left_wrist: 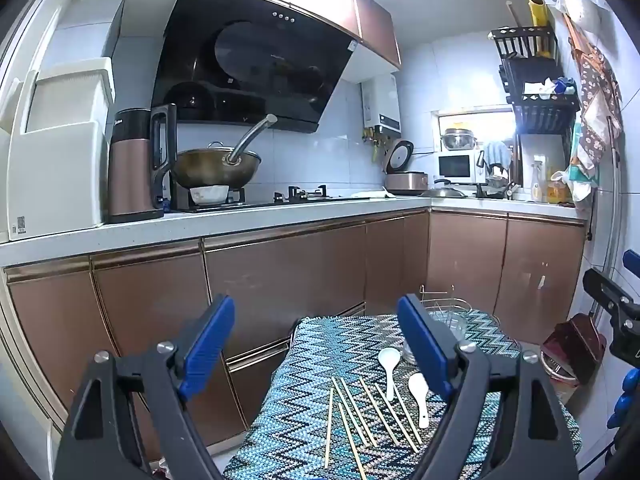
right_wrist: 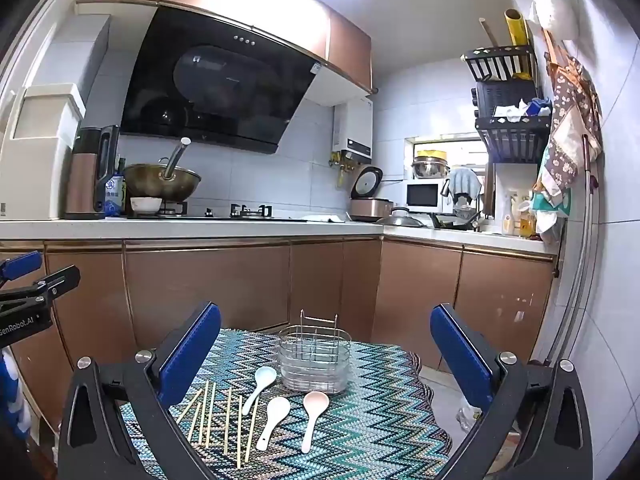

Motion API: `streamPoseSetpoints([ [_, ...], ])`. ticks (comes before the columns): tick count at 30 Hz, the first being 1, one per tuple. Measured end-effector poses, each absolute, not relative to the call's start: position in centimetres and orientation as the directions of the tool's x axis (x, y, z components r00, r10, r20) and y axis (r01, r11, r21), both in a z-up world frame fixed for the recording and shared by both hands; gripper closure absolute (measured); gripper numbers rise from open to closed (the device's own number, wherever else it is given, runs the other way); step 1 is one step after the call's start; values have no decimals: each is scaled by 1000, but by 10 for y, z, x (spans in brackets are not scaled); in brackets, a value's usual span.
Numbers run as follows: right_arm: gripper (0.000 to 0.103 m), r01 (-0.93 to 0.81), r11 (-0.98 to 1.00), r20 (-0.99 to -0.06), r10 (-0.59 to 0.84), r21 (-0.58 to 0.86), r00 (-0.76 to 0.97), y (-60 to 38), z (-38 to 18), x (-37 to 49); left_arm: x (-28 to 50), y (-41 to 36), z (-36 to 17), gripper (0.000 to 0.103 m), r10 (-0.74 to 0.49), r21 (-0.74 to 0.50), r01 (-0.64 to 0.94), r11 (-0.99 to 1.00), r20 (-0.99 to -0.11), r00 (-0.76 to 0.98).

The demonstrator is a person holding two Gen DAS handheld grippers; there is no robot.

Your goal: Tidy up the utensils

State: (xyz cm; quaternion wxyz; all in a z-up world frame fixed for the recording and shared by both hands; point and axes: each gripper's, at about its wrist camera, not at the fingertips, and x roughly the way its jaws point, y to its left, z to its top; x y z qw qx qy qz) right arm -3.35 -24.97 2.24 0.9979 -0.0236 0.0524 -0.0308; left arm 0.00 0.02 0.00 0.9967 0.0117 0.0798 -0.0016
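**Waiting at the start: utensils all loose, holder unfilled**

Hovering near the front edge of a zigzag-patterned cloth, with nothing sorted so far. Left gripper spread wide and holding nothing; right gripper likewise spread wide and empty, both aimed roughly level across the cloth.

Lying flat on the cloth: a loose fan of chopsticks toward the left, then a white spoon just beside them, a second white spoon nearer, and a pinkish spoon to the right. Only two spoons visible from the left wrist, the third hidden behind a jaw.

Standing upright at the far middle of the cloth, just beyond the spoons: a wire utensil holder, seemingly with nothing in it, though hard to tell through its wires.

Judged as zero progress. Left to do: lifting each chopstick and spoon and dropping them into the holder, probably grouped by kind.
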Motion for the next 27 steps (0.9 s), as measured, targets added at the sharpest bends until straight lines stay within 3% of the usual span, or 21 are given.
streamPoseSetpoints([
  [27,0,90,996,-96,-92,-26,991,-259,16,-34,2,-7,-6,20,-1,32,7,999,-162,987],
])
